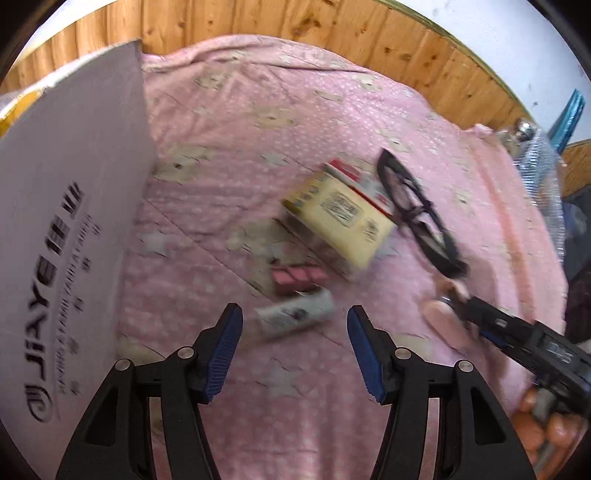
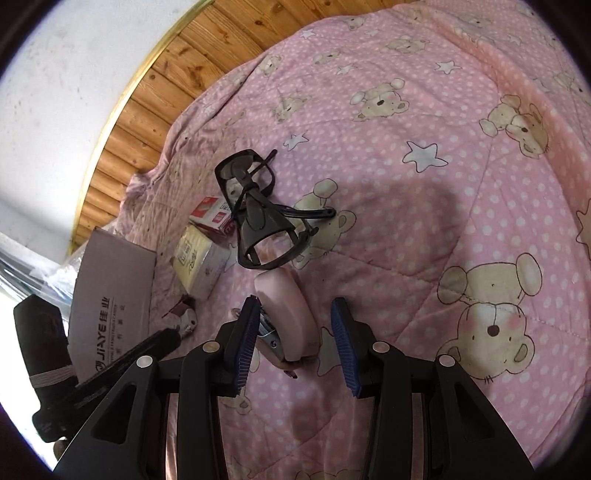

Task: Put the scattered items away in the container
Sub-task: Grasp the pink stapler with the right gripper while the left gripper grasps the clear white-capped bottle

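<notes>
My left gripper [image 1: 295, 332] is open above the pink quilt, its blue pads either side of a small white tube [image 1: 295, 314] just ahead. Beyond the tube lie a pink eraser-like block [image 1: 299, 278], a yellow packet [image 1: 340, 218], a red-and-white box [image 1: 354, 177] and black glasses [image 1: 417, 210]. The motion blurs this view. My right gripper [image 2: 295, 332] is open around a pink stapler [image 2: 288, 310]; the left pad touches its metal side, the right pad stands apart. The glasses [image 2: 258, 214] lie just past the stapler. The cardboard container [image 1: 66, 221] stands at the left.
The pink bear-print quilt [image 2: 424, 206] covers the bed. A wooden board [image 1: 295, 33] borders it against a white wall. A plastic-wrapped bundle [image 1: 543, 173] lies at the quilt's right edge. The container [image 2: 110, 295] sits left of the items, with the left gripper's body [image 2: 48, 354] beside it.
</notes>
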`<state>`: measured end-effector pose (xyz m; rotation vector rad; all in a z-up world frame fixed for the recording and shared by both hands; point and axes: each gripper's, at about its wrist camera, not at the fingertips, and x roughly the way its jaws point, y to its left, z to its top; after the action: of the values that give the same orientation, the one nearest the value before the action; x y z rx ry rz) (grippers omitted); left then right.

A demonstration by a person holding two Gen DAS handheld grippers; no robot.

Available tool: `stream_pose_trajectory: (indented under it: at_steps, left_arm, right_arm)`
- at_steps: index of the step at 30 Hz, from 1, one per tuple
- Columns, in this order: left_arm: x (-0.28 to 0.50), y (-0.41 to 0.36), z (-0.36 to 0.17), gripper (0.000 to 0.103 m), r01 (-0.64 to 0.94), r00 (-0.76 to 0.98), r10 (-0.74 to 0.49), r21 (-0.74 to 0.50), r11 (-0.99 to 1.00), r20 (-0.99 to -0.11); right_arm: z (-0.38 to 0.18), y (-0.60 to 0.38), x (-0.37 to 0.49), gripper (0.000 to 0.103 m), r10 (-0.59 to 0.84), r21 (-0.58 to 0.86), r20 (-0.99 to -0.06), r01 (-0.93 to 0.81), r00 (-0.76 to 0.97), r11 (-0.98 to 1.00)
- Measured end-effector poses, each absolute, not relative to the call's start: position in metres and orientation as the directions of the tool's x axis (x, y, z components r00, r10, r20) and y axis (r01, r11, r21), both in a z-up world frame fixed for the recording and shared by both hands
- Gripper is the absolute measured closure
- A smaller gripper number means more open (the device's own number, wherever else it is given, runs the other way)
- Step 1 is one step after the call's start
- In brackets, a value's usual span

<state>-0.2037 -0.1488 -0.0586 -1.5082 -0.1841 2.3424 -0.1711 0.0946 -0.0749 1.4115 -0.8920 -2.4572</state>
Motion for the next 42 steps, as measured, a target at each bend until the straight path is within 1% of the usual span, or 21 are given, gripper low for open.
stream_pose_trajectory:
  at_steps: [2,3,6,8,10,13,15,16,17,20,21,27,29,30,31,33,35,38,40,41,42]
  left_arm:
    - [-0.2,-0.147,-0.061,0.045,-0.234,-0.232,0.531,-0.483,-0.844,-0.815]
    - [-0.196,-0.148,-0.057,0.045,-0.224,-0.246,0.526,-0.48,-0.848,-0.814]
    - [-0.19,-0.153,-0.046,0.045,-0.231,-0.351,0.41,-0.346,-0.909,-0.842]
    - [-0.192,-0.16,-0.038,0.044,-0.231,-0.421,0.369,-0.296,-0.927,-0.828]
    - [-0.2,-0.16,-0.039,0.044,-0.246,-0.45,0.332,-0.243,-0.938,-0.829]
    - [-0.215,-0.159,-0.06,0.044,-0.235,-0.445,0.277,-0.188,-0.954,-0.852]
    - [-0.219,-0.161,-0.075,0.043,-0.217,-0.42,0.291,-0.216,-0.952,-0.86]
    - [-0.216,-0.161,-0.074,0.043,-0.221,-0.424,0.298,-0.221,-0.95,-0.856]
    - [-0.214,-0.16,-0.072,0.043,-0.232,-0.384,0.32,-0.245,-0.941,-0.866]
    - [-0.202,-0.162,-0.068,0.043,-0.241,-0.237,0.487,-0.435,-0.868,-0.841]
    - [-0.197,-0.164,-0.065,0.043,-0.241,-0.237,0.492,-0.44,-0.865,-0.838]
    - [-0.192,-0.174,-0.064,0.043,-0.179,-0.322,0.393,-0.352,-0.919,-0.861]
    - [-0.194,-0.17,-0.065,0.043,-0.188,-0.338,0.383,-0.337,-0.922,-0.86]
    - [-0.194,-0.165,-0.068,0.043,-0.199,-0.34,0.359,-0.306,-0.931,-0.869]
    - [-0.191,-0.163,-0.068,0.043,-0.216,-0.356,0.336,-0.273,-0.938,-0.872]
    - [-0.188,-0.157,-0.066,0.043,-0.237,-0.363,0.294,-0.218,-0.947,-0.884]
    - [-0.187,-0.158,-0.065,0.043,-0.239,-0.36,0.288,-0.211,-0.948,-0.887]
    - [-0.186,-0.157,-0.066,0.043,-0.242,-0.371,0.278,-0.197,-0.95,-0.886]
    - [-0.183,-0.151,-0.067,0.043,-0.255,-0.381,0.277,-0.188,-0.948,-0.882]
    - [-0.181,-0.149,-0.067,0.049,-0.267,-0.388,0.282,-0.185,-0.946,-0.878]
    - [-0.179,-0.141,-0.069,0.062,-0.28,-0.399,0.278,-0.173,-0.944,-0.874]
  right_arm:
    - [-0.069,0.088,-0.172,0.069,-0.43,0.552,-0.734,-0.093,-0.526,-0.829]
    - [-0.065,0.085,-0.172,0.071,-0.424,0.538,-0.733,-0.071,-0.532,-0.84]
    - [-0.06,0.082,-0.172,0.071,-0.381,0.491,-0.745,-0.064,-0.548,-0.869]
    - [-0.063,0.083,-0.174,0.07,-0.365,0.477,-0.755,-0.075,-0.545,-0.876]
    - [-0.07,0.083,-0.178,0.062,-0.375,0.487,-0.762,-0.086,-0.528,-0.869]
    - [-0.069,0.078,-0.18,0.058,-0.369,0.476,-0.763,-0.074,-0.531,-0.877]
    - [-0.069,0.076,-0.181,0.059,-0.387,0.484,-0.765,-0.064,-0.515,-0.872]
    - [-0.068,0.074,-0.181,0.064,-0.408,0.496,-0.763,-0.049,-0.502,-0.867]
    - [-0.065,0.072,-0.18,0.065,-0.419,0.496,-0.761,-0.028,-0.495,-0.868]
    - [-0.052,0.057,-0.172,0.065,-0.462,0.487,-0.734,0.087,-0.498,-0.869]
    - [-0.05,0.052,-0.17,0.065,-0.451,0.464,-0.739,0.106,-0.5,-0.879]
    - [-0.066,0.042,-0.171,0.064,-0.429,0.441,-0.771,0.091,-0.47,-0.893]
    - [-0.068,0.037,-0.168,0.069,-0.415,0.422,-0.781,0.095,-0.466,-0.901]
    - [-0.065,0.035,-0.166,0.077,-0.403,0.405,-0.784,0.103,-0.473,-0.908]
    - [-0.059,0.032,-0.162,0.078,-0.382,0.378,-0.78,0.113,-0.495,-0.919]
    - [-0.047,0.023,-0.152,0.078,-0.313,0.282,-0.773,0.142,-0.552,-0.949]
    - [-0.045,0.012,-0.147,0.078,-0.263,0.19,-0.779,0.185,-0.569,-0.964]
    - [-0.055,0.009,-0.15,0.077,-0.273,0.203,-0.793,0.186,-0.544,-0.961]
    - [-0.062,0.01,-0.153,0.068,-0.295,0.242,-0.795,0.17,-0.529,-0.955]
    - [-0.065,0.011,-0.154,0.068,-0.302,0.256,-0.796,0.161,-0.525,-0.953]
    - [-0.067,0.011,-0.155,0.068,-0.304,0.262,-0.797,0.154,-0.522,-0.953]
